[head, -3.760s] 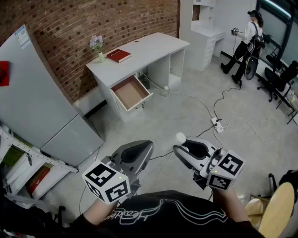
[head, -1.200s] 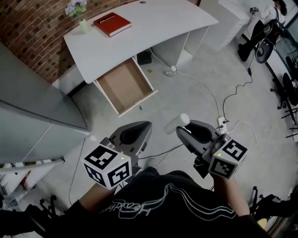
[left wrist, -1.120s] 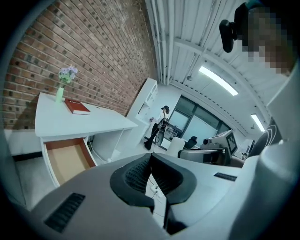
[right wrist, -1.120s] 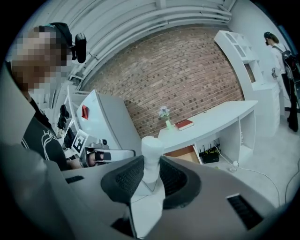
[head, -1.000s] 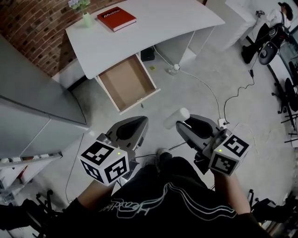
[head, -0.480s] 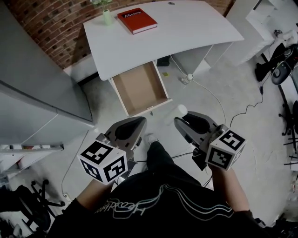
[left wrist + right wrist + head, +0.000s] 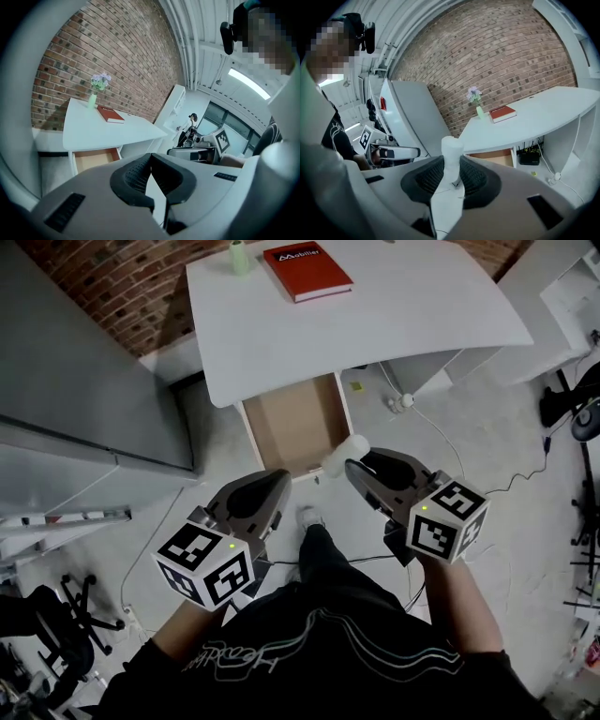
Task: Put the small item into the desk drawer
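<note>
A small white cylinder [image 7: 345, 453] sticks up from my right gripper [image 7: 352, 462], whose jaws are shut on its lower part; the right gripper view shows the same cylinder [image 7: 452, 154] squeezed between the dark pads. The white desk [image 7: 375, 324] stands ahead with its wooden drawer [image 7: 298, 423] pulled open. The cylinder hangs by the drawer's front right corner. My left gripper [image 7: 279, 482] is level with the right one, left of it, near the drawer's front edge. Its tips meet with nothing held [image 7: 150, 159].
A red book [image 7: 307, 271] and a green vase [image 7: 239, 256] sit on the desk's far side. A tall grey cabinet [image 7: 84, 362] stands to the left. Cables [image 7: 441, 442] trail on the floor at right. A black chair [image 7: 47, 634] is at the lower left.
The view has closed in on the desk. The open drawer now lies just ahead of both grippers. The white cylinder stays held in the right gripper.
</note>
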Tool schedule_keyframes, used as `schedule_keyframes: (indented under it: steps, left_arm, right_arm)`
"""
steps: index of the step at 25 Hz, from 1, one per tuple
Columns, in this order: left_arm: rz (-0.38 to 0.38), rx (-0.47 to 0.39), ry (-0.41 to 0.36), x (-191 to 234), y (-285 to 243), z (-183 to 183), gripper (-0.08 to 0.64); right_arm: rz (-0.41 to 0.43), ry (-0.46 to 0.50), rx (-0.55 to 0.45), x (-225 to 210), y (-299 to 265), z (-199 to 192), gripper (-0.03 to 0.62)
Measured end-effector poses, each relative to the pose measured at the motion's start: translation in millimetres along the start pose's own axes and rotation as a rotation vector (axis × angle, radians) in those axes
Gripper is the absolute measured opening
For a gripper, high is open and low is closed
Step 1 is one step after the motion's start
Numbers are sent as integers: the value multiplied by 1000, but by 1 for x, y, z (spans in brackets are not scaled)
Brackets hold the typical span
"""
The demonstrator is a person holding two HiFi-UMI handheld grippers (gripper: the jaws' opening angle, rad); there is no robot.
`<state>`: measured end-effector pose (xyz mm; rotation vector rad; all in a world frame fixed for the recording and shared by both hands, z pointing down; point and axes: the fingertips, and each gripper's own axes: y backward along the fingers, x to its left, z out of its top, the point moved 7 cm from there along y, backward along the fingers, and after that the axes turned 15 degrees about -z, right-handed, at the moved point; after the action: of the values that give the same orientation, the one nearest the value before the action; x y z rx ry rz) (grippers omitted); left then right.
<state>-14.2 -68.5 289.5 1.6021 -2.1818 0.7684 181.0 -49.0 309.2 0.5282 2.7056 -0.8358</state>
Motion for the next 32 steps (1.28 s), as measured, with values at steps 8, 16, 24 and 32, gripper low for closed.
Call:
schedule_keyframes:
  steps: [8, 16, 24, 32]
  left_arm:
    - [75, -4, 68, 62, -23, 8, 21]
    - [138, -8, 165, 133, -28, -9, 21]
    - [175, -28, 252, 184, -32, -42, 21]
    - [215, -12, 316, 205, -28, -75, 21]
  right_arm:
    - [-10, 87, 132, -49, -87, 1, 115]
    - [-25, 258, 277, -74, -195, -31, 115]
    - [-26, 304, 447, -100, -270, -87, 115]
    - [-28, 371, 617, -125, -327, -149, 115]
